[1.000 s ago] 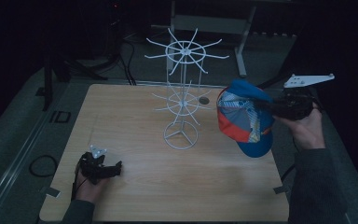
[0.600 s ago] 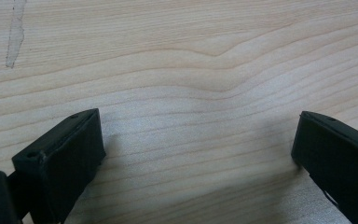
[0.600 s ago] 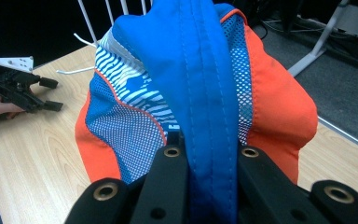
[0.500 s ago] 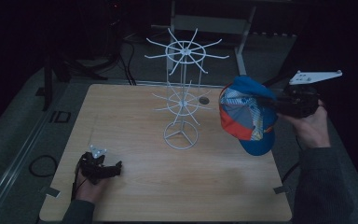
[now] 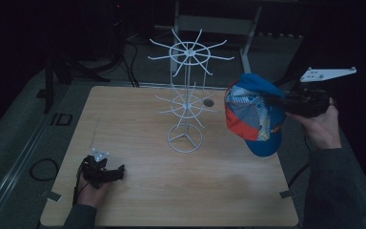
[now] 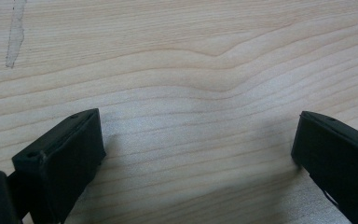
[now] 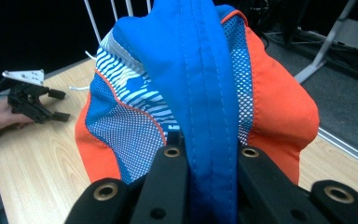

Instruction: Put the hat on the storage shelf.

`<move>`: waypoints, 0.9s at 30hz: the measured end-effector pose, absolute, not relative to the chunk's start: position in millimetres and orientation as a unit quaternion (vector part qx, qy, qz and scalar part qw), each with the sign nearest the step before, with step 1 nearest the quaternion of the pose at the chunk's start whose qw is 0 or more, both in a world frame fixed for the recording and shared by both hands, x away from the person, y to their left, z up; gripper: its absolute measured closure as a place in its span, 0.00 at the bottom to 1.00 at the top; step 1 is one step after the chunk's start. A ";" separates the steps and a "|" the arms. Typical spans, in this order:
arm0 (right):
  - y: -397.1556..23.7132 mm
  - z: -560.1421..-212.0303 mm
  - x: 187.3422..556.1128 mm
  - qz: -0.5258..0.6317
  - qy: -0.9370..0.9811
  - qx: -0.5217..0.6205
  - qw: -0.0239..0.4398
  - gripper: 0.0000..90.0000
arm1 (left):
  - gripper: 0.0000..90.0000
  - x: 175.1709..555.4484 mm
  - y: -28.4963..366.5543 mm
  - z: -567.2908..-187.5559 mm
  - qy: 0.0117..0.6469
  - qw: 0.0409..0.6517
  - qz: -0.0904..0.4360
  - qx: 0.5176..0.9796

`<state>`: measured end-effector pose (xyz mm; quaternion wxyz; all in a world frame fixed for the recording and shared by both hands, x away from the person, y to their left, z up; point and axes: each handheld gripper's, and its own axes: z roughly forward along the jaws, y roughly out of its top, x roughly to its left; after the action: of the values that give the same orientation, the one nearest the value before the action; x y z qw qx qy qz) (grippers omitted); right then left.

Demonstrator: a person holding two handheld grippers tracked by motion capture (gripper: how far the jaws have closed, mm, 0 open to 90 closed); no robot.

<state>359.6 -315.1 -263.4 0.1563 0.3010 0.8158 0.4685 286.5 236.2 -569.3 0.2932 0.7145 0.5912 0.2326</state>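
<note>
Right gripper point(image 5: 279, 101): held in the person's right hand point(image 5: 321, 126) above the table's right edge, at about 3 o'clock from the wire rack in the high view, jaws pointing toward 9 o'clock. Jaws are clamped tight on a fold of the cap point(image 5: 253, 114); in the right gripper view the blue fabric point(image 7: 200, 93) runs straight down between the two black jaws, which pinch it from either side. Grey three-cornered plate point(image 5: 328, 74) sits on top of the gripper, at 12 o'clock from the hand.

Cap: blue, orange and white-striped with mesh panels. It hangs in the air off the gripper, clear of the tabletop, its blue brim lowest at about 6 o'clock. It is near the rack but apart from it.

Wire rack point(image 5: 187, 102): white, upright on a ring base near table centre, two tiers of radiating prongs. All prongs look bare.

Left gripper point(image 5: 119, 171): rests on the table point(image 5: 138, 119) at about 7 o'clock from the rack base, held by the left hand point(image 5: 91, 191). Jaws stand wide apart in the left gripper view, with only bare wood grain point(image 6: 191, 84) between them.
</note>
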 end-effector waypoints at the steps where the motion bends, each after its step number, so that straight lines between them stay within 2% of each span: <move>1: -315.1 -263.4 359.6 0.468 0.816 0.301 0.156 0.98 | 0.03 286.5 236.2 -569.3 0.591 0.293 0.233 0.714; 9: -320.9 -251.5 359.3 0.505 0.797 0.298 0.144 0.98 | 0.03 286.5 236.2 -569.4 0.591 0.293 0.233 0.714; 27: -324.2 -242.7 359.9 0.521 0.784 0.303 0.151 0.98 | 0.03 286.5 236.3 -569.3 0.590 0.293 0.233 0.715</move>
<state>359.9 -324.2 -242.7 0.1507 0.3026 0.7838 0.5209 286.5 236.3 -569.3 0.2926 0.7152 0.5904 0.2328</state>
